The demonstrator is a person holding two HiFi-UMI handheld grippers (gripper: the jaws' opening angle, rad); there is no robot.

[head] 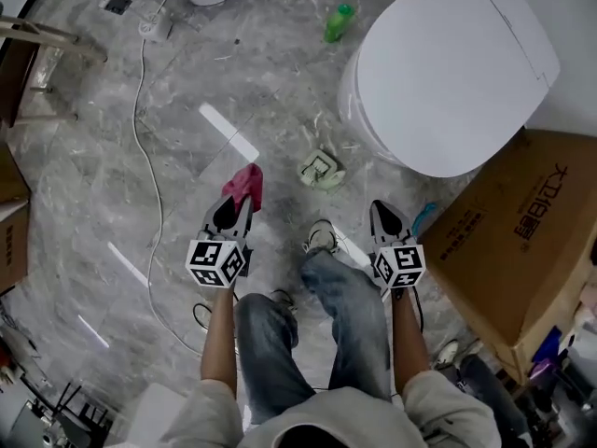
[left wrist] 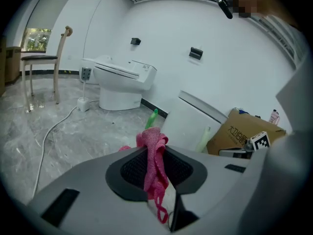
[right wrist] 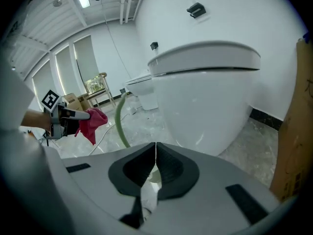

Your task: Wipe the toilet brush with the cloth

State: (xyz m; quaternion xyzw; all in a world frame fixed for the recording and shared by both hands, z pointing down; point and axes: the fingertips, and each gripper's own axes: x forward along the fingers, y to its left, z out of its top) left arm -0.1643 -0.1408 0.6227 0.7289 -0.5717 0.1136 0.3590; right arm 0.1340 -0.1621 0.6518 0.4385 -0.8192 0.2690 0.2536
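Observation:
My left gripper (head: 233, 205) is shut on a pink cloth (head: 246, 184), which bunches up between the jaws and hangs out past them (left wrist: 154, 153). The toilet brush stands in its white and green holder (head: 322, 170) on the floor ahead, between the two grippers. Its green handle (right wrist: 120, 122) curves up just left of my right gripper (right wrist: 155, 160). My right gripper (head: 385, 215) is shut, its pads touching with nothing between them. In the right gripper view the left gripper (right wrist: 73, 116) and the cloth (right wrist: 93, 121) show at the left.
A white toilet (head: 448, 73) with its lid down stands ahead on the right, and a cardboard box (head: 522, 231) is beside it. A green bottle (head: 338, 21) lies on the floor further ahead. A white cable (head: 145, 147) runs along the left. A second toilet (left wrist: 122, 82) and a chair (left wrist: 44, 58) stand far off.

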